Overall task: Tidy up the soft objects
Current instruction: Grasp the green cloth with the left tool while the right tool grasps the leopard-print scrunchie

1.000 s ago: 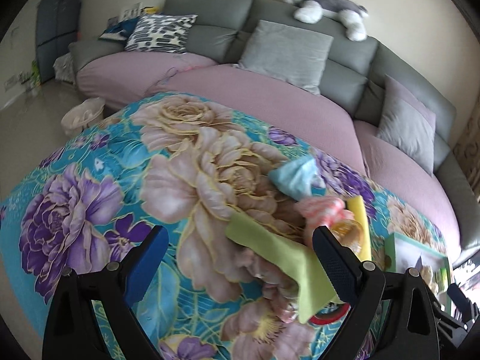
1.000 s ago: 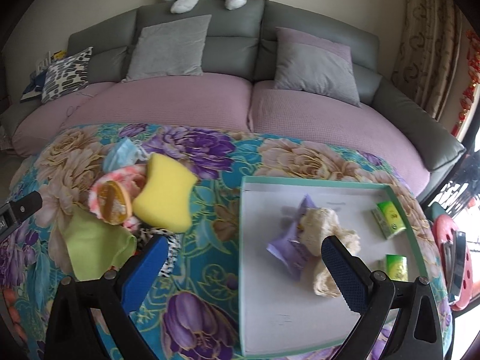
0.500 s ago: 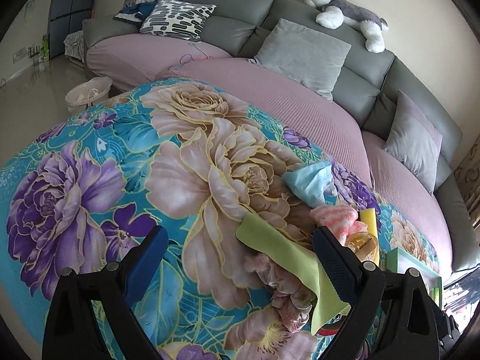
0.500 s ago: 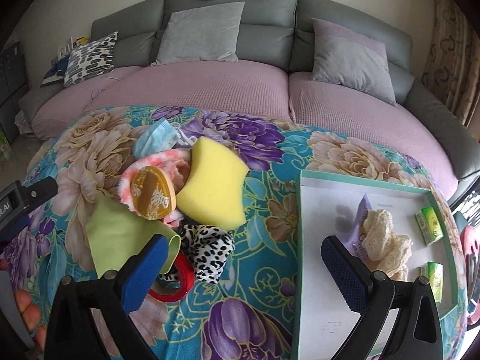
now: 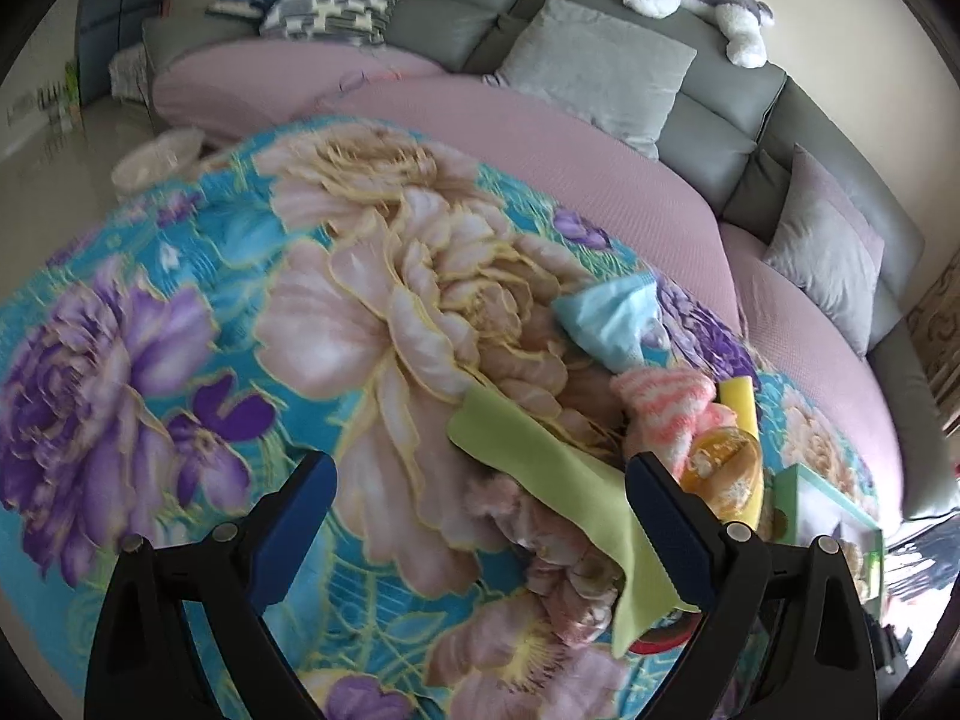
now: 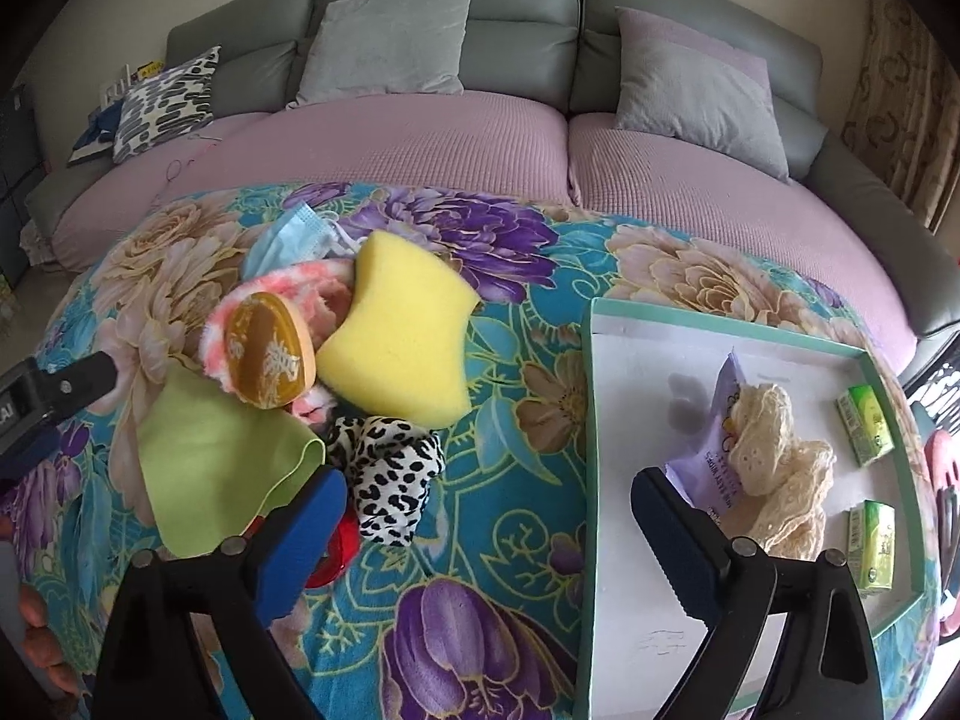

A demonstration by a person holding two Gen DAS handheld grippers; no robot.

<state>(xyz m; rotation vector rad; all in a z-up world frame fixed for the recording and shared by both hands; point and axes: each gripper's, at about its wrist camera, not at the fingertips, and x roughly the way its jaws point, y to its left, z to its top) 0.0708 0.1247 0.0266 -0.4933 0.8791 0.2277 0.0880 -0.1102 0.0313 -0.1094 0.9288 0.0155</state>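
Leopard-print cloth (image 6: 390,480) is lying limp and light; right gripper (image 6: 489,498), nothing between its jaws, is closing over its bunched middle.

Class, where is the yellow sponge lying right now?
In the right wrist view, the yellow sponge lies left of centre on the floral cloth, leaning on the pink fuzzy item, just above the leopard-print cloth.

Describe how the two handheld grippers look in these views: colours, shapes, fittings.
Both look alike. The left gripper and right gripper each have two black plastic arms spreading in a V, tipped with blue ribbed pads, with round silver screws at the joints. No cables or sleeves show.
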